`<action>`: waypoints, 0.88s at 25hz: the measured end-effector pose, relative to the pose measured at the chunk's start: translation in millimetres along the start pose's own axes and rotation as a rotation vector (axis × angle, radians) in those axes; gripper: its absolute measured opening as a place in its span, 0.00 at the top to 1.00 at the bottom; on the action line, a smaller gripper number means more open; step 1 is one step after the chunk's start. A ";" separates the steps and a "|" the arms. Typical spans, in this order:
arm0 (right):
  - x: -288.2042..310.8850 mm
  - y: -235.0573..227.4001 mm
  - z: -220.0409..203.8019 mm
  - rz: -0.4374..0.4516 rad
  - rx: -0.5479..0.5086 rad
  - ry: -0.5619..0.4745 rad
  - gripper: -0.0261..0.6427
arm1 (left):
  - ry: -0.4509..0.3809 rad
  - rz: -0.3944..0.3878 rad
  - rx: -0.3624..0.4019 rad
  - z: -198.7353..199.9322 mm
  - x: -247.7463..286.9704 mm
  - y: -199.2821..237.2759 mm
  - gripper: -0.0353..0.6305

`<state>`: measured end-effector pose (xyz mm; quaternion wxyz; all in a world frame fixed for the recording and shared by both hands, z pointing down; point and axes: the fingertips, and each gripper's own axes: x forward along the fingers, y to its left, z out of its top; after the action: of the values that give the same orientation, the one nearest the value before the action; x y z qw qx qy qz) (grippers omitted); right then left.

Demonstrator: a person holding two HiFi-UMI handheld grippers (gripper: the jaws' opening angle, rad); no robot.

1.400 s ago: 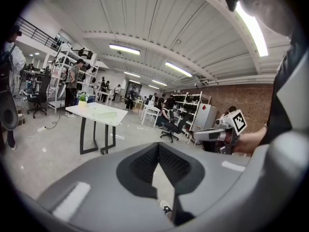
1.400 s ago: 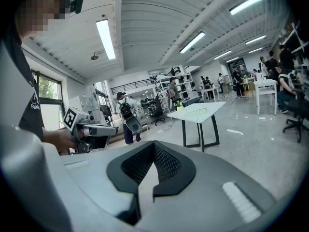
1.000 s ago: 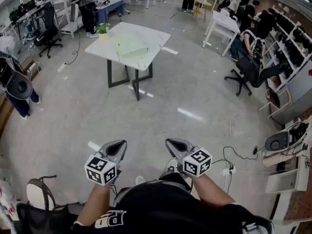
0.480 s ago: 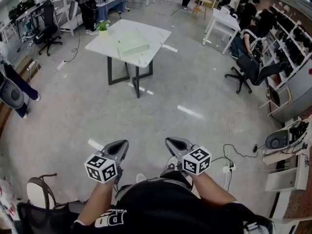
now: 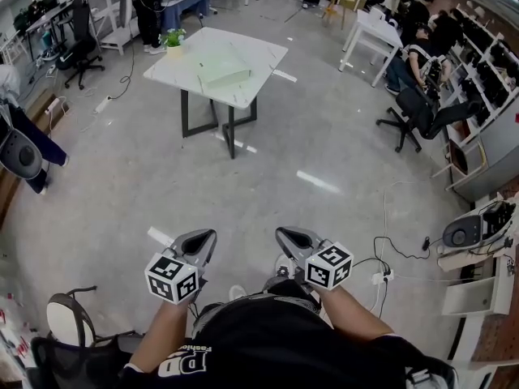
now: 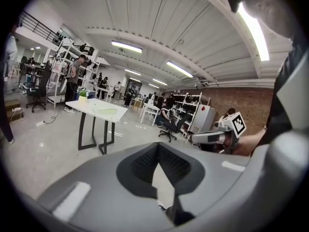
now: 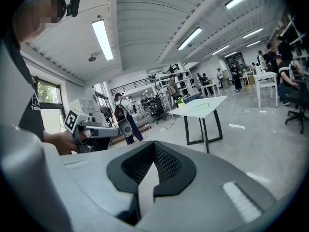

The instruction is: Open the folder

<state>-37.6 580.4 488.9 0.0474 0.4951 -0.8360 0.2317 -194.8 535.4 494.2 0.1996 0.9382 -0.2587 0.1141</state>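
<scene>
Holding the left tongs [image 5: 199, 241] and right tongs [image 5: 290, 240] low at my waist, both pinched together on nothing, I judge they are simply being carried. The pale green flat folder [image 5: 220, 73] lies well ahead on the white marble-topped surface [image 5: 261, 57]. Glossy grey floor [image 5: 308, 152] lies between us, and black office chairs [image 5: 413, 116] and white shelving [image 5: 486, 63] line the room.

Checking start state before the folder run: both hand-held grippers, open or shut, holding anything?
Left hand-held gripper: closed, empty.
Right hand-held gripper: closed, empty.
</scene>
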 end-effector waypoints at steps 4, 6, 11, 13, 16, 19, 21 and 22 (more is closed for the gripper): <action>2.8 4.4 2.1 0.025 0.003 -0.013 0.97 | 0.006 -0.001 -0.005 -2.9 1.0 -0.1 0.87; 6.3 6.4 4.7 0.035 -0.002 -0.016 0.97 | 0.011 0.002 -0.008 -4.5 0.8 1.9 0.87; 16.5 -2.3 7.9 0.028 -0.002 0.009 0.97 | -0.007 0.012 -0.022 -0.2 9.9 12.0 0.87; 19.6 -8.4 10.0 0.028 -0.001 0.013 0.97 | -0.019 0.015 -0.027 3.4 15.1 15.2 0.87; 27.3 -19.0 16.3 0.032 0.001 0.011 0.97 | -0.017 0.020 -0.025 6.2 24.2 19.9 0.87; 39.6 -30.7 25.1 0.040 0.003 0.007 0.97 | -0.011 0.023 -0.032 12.0 38.6 26.5 0.87; 50.8 -39.5 33.7 0.048 0.007 0.001 0.97 | -0.009 0.017 -0.023 23.9 53.2 30.6 0.87; 56.7 -44.3 38.9 0.052 0.006 -0.004 0.97 | -0.009 0.013 -0.013 31.9 61.5 32.4 0.87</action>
<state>-22.8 500.0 487.0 0.0382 0.4737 -0.8481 0.2345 -156.8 469.1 495.4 0.2036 0.9358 -0.2663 0.1094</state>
